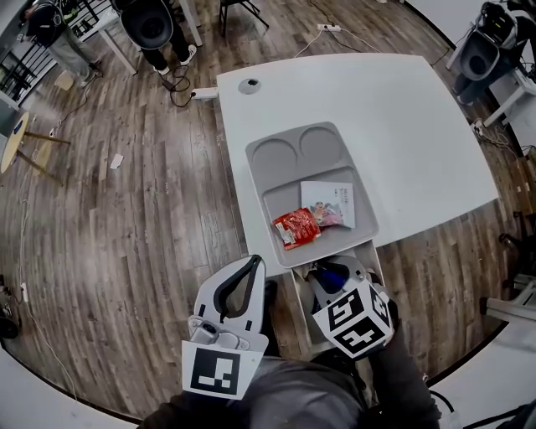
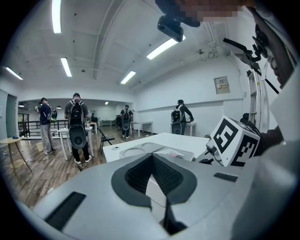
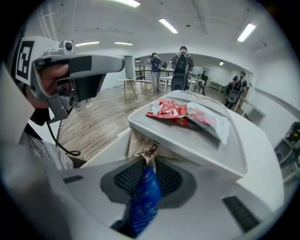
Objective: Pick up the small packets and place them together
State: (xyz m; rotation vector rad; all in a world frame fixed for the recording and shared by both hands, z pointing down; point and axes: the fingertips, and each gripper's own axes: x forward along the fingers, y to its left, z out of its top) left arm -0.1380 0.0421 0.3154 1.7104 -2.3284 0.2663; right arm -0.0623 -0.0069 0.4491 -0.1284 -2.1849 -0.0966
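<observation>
My right gripper (image 1: 333, 280) (image 3: 146, 168) is shut on a blue packet (image 1: 332, 273) (image 3: 142, 199) just below the table's near edge, over a white bin (image 1: 374, 266). A beige printed packet (image 3: 148, 151) sticks up right beyond the blue one. On the grey tray (image 1: 280, 193) (image 3: 197, 145) lie a red packet (image 1: 296, 228) (image 3: 167, 108) and a white-and-pink packet (image 1: 329, 204) (image 3: 207, 120), side by side in the large compartment. My left gripper (image 1: 253, 263) (image 2: 152, 159) is held off the table's left side, shut and empty.
The tray lies on a white table (image 1: 402, 126) over a wood floor (image 1: 126, 209). Its two round compartments (image 1: 276, 153) hold nothing. Several people with backpacks (image 2: 76, 122) stand far off by other tables, and a chair base (image 1: 155, 25) stands beyond the table.
</observation>
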